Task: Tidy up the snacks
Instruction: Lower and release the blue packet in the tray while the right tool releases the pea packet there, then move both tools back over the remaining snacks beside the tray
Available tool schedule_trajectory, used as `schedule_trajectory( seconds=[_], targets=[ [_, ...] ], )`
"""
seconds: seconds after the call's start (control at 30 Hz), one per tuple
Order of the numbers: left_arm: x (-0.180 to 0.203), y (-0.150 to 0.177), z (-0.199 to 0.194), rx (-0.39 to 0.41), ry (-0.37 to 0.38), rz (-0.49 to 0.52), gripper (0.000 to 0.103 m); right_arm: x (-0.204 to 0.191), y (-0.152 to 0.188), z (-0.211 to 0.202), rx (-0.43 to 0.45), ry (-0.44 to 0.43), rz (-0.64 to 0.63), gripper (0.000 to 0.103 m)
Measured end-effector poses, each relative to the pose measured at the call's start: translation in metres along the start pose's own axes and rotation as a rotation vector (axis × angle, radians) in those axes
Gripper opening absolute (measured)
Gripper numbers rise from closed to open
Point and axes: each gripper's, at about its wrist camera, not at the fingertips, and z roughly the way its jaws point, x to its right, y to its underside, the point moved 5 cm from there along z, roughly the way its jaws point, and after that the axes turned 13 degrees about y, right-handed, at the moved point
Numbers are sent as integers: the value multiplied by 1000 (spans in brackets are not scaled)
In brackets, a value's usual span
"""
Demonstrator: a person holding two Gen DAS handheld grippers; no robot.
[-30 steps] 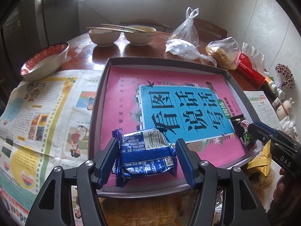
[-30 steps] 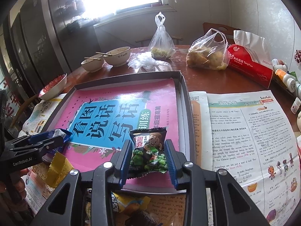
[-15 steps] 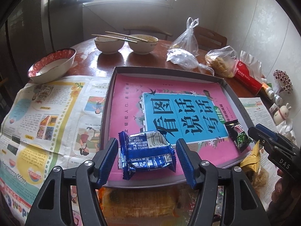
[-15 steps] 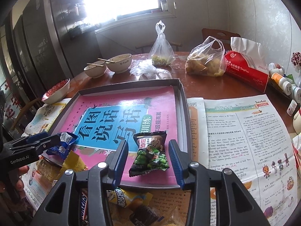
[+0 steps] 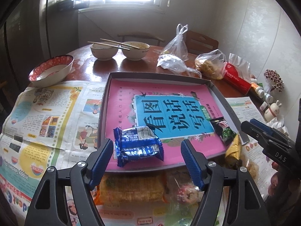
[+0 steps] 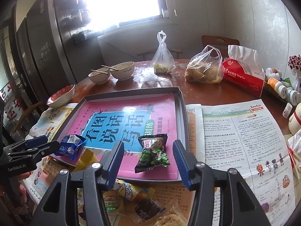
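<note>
A grey tray (image 5: 158, 74) lined with a pink and blue book cover lies on the table. A blue snack packet (image 5: 138, 146) rests at its near left edge; it also shows in the right wrist view (image 6: 70, 146). A dark packet of green peas (image 6: 153, 155) rests at the near right, also seen in the left wrist view (image 5: 223, 130). My left gripper (image 5: 148, 162) is open and just behind the blue packet, not touching it. My right gripper (image 6: 148, 163) is open with the pea packet lying loose between its fingers. Several loose snack packets (image 5: 131, 189) lie in front of the tray.
Newspapers (image 5: 47, 116) cover the table on both sides of the tray. Behind stand two bowls with chopsticks (image 5: 118, 50), a red-rimmed bowl (image 5: 50, 71), plastic food bags (image 6: 204, 69), a red tissue pack (image 6: 243, 77) and small bottles (image 6: 280, 86) at the right.
Both grippers have opened, let go of their packets onto the tray, and pulled back and up. The blue packet and the pea packet now lie flat on the tray.
</note>
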Motion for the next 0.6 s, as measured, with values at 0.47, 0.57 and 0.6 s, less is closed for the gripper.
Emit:
schedule_trajectory(
  seconds=[0.47,0.57,0.6],
  targets=[
    [13,16,-14,-14,33,35,76,-1,5,-22,31,-7,-11,61],
    [15,20,-15,-22,38,45,76,-1,7,-27,38,-9,-13,62],
    [15,22,-16,-25,37,46,76,-1,7,-28,40,-10,-13,62]
  ],
)
